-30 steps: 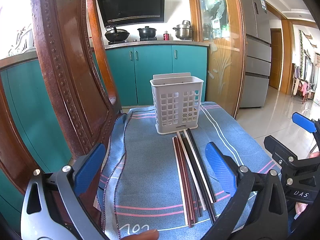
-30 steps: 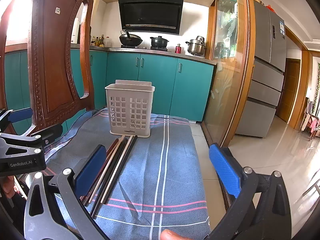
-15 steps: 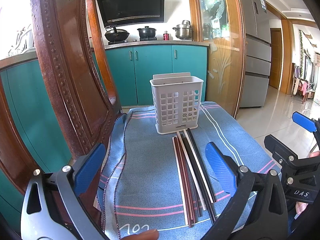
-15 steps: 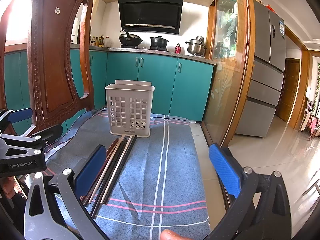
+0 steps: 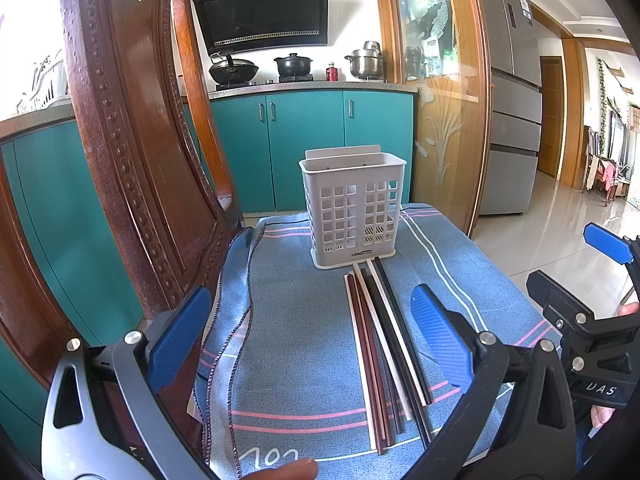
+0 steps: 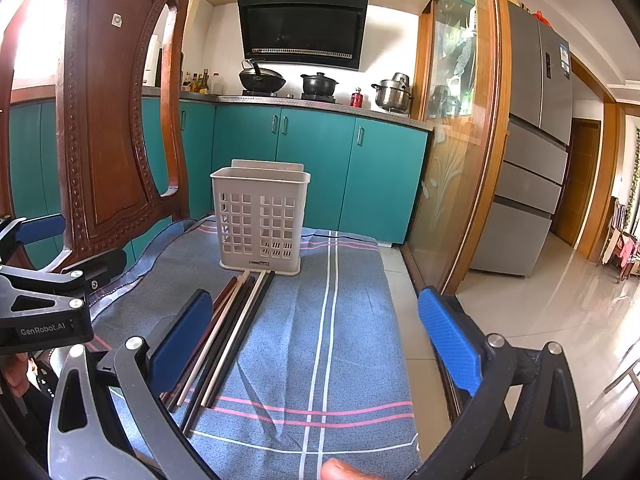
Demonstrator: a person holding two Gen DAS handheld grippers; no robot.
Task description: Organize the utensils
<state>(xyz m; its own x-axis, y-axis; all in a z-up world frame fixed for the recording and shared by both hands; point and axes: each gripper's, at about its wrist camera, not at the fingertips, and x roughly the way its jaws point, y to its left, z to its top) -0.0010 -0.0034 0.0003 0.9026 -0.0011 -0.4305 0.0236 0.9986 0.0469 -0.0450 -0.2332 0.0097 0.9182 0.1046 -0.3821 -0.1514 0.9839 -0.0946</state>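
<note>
A blue cloth (image 5: 304, 336) with pink and white stripes covers the work surface; one white perforated utensil holder (image 5: 353, 216) stands upright at its far end, and nothing shows through its holes; the chopsticks (image 5: 384, 344) lie flat on the cloth in a tight parallel row, far tips just at the holder's base, near ends toward the cameras; about seven or eight sticks can be made out, some reddish brown, some cream, some black, though the overlap keeps the count uncertain; the left gripper (image 5: 310, 334) hovers low over the cloth with its two blue pads wide apart, holding nothing, the chopsticks lying between its fingers in that view; the right gripper (image 6: 316, 336) is likewise spread wide and empty, the bundle passing just beside its left finger; one carved wooden chair back (image 6: 108, 120) rises to the left; three pots (image 6: 320, 84) sit on the stove behind.
</note>
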